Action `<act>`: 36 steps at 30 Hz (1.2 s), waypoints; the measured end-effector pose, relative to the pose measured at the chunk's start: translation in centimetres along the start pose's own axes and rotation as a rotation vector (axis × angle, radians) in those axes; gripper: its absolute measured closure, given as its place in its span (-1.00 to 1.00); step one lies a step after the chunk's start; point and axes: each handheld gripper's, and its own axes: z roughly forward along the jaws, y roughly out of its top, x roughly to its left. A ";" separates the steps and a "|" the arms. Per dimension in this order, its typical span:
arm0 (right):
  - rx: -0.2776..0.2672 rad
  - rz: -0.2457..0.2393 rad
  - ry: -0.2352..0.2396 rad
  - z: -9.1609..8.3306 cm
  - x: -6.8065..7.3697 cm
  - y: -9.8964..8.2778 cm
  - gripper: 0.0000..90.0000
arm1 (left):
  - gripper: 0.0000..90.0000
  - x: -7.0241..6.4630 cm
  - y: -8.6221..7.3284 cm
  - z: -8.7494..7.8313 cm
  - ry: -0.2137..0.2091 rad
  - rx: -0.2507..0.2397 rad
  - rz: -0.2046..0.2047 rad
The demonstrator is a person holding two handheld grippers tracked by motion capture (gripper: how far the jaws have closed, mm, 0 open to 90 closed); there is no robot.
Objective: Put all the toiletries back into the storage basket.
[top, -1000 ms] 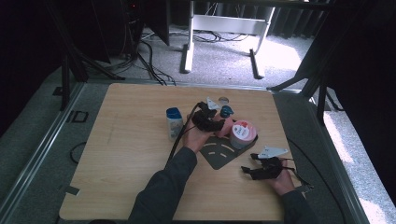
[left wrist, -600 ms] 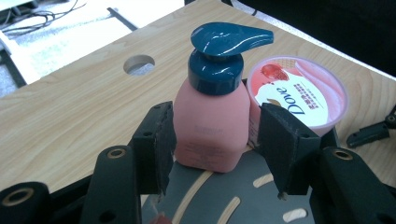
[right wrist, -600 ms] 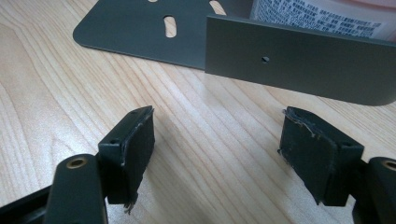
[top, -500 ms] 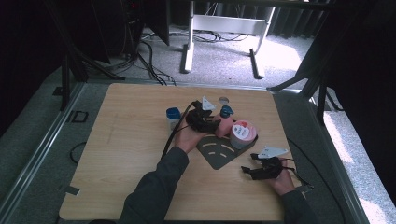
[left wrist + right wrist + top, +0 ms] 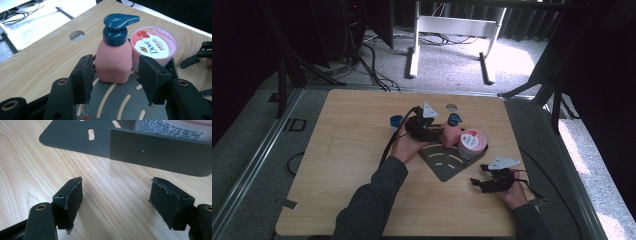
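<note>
Standing on the grey rack, touching the tub: pink pump bottle. Left gripper spread, pads clear (tall bottle—toppling if clipped); right gripper idling spread.

My left gripper reaches forward with jaws apart; my right gripper rests low near me, jaws spread wide.
</note>
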 end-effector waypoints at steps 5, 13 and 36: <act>0.000 0.000 0.000 0.0 0.0 0.0 -0.42 | 0.04 0.5 0.0 -0.9 0.008 -0.009 0.010; 0.000 0.000 0.000 0.0 0.0 0.0 -0.42 | 0.06 1.2 0.2 -2.2 0.009 -0.011 0.014; 0.001 0.001 0.000 0.0 0.0 0.0 -0.42 | 0.11 3.4 -0.2 -4.2 -0.016 -0.001 0.014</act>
